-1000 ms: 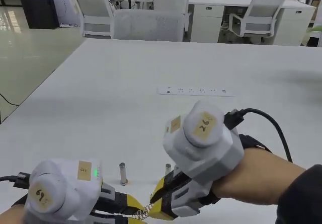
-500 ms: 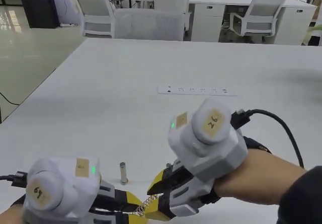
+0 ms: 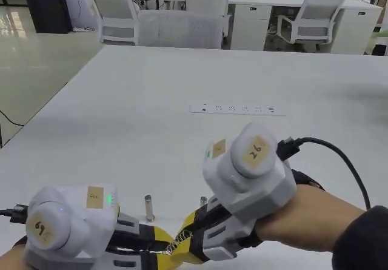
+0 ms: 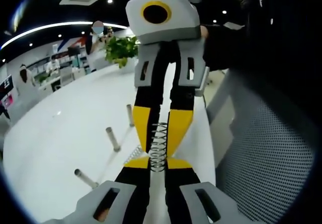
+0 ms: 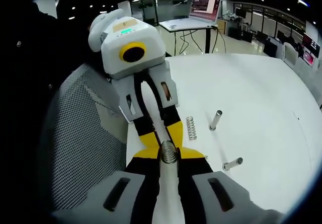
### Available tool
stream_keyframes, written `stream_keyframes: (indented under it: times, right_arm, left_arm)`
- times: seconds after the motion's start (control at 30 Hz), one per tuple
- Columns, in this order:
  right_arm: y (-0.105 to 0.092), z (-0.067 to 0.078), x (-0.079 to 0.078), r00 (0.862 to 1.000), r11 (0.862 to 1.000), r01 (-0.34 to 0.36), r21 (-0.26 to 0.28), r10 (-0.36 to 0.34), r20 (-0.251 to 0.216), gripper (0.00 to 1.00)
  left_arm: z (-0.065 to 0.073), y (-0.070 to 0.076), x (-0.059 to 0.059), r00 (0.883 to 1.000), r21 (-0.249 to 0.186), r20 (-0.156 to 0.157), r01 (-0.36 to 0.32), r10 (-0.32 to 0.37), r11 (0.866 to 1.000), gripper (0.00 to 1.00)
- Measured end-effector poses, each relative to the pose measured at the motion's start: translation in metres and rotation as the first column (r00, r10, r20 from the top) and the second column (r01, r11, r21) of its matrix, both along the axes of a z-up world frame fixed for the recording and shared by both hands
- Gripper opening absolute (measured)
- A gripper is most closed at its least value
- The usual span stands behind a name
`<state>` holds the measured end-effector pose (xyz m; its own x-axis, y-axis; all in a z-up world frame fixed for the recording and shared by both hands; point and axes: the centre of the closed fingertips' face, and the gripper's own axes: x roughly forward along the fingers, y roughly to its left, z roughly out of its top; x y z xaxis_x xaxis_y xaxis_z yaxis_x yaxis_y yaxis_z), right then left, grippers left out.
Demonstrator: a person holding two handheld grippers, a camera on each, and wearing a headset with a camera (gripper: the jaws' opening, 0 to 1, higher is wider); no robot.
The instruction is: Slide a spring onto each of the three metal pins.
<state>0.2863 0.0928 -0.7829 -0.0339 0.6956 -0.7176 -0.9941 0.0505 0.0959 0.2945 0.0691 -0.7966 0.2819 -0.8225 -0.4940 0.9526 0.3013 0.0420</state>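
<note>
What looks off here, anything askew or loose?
One spring is pinched at once by the left hand-held gripper and the right hand-held gripper, tip to tip. A second spring lies loose on the table beside a bare pin.

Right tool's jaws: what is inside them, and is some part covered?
A spring, seen end-on. The left tool grips its far end, so those coils are covered.

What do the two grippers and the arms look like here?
Both the left gripper and right gripper have rounded white housings and black jaws with yellow tips. Tan stickers read 69 on the left, 26 on the right. A green light glows on the left. A black cable leaves the right; the sleeve is dark.
</note>
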Motion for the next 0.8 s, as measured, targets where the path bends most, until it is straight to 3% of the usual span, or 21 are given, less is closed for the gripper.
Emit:
stream_keyframes:
  times: [0.37,0.8]
  right_arm:
    - [0.000,0.002,-0.001,1.000,1.000,-0.002,-0.014,0.002,-0.001,0.08]
    - [-0.019,0.001,0.010,0.999,0.998,0.039,-0.054,-0.038,0.012,0.08]
  left_arm:
    - [0.002,0.001,0.001,1.000,-0.033,-0.016,-0.017,0.016,0.999,0.04]
    - [-0.003,0.019,0.009,0.995,-0.020,-0.035,-0.097,0.096,0.995,0.29]
